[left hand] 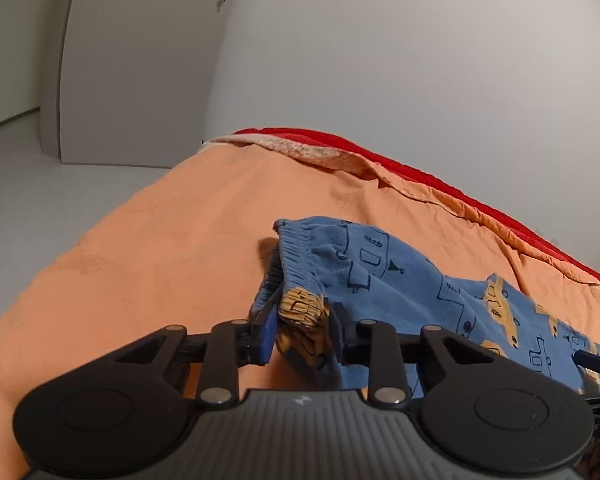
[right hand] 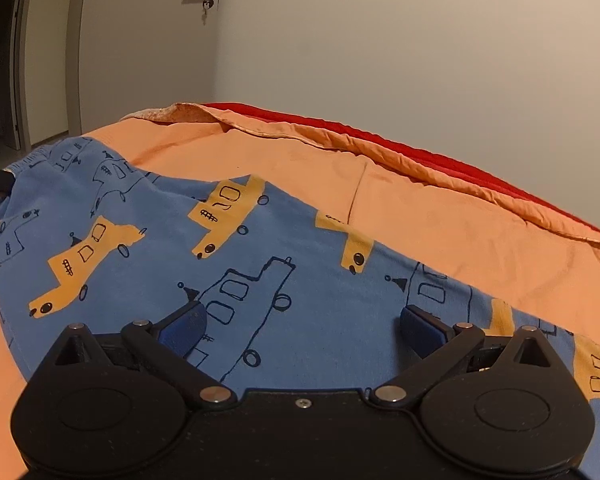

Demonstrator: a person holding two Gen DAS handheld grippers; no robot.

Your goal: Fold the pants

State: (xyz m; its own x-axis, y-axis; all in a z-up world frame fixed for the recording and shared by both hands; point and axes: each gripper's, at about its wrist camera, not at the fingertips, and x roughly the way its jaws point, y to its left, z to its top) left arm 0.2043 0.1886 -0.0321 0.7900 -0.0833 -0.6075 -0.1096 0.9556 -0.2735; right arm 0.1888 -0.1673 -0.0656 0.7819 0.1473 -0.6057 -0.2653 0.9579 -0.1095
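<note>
Blue pants (left hand: 384, 276) with yellow and outlined boat prints lie on an orange bedspread (left hand: 160, 240). In the left wrist view my left gripper (left hand: 302, 332) has its jaws narrowly apart around the bunched waistband corner, a yellow patch of fabric sitting between the fingers. In the right wrist view the pants (right hand: 260, 264) spread wide across the bed. My right gripper (right hand: 300, 324) is open wide, its blue pads (right hand: 186, 326) resting low over the flat cloth with nothing pinched. The right gripper's finger (left hand: 592, 360) shows at the left view's right edge.
The orange bedspread (right hand: 440, 216) ends at a folded-back edge with a red cover (left hand: 440, 184) behind it, against a white wall. A white door (left hand: 140, 60) with a black handle stands at the far left, with pale floor beside the bed.
</note>
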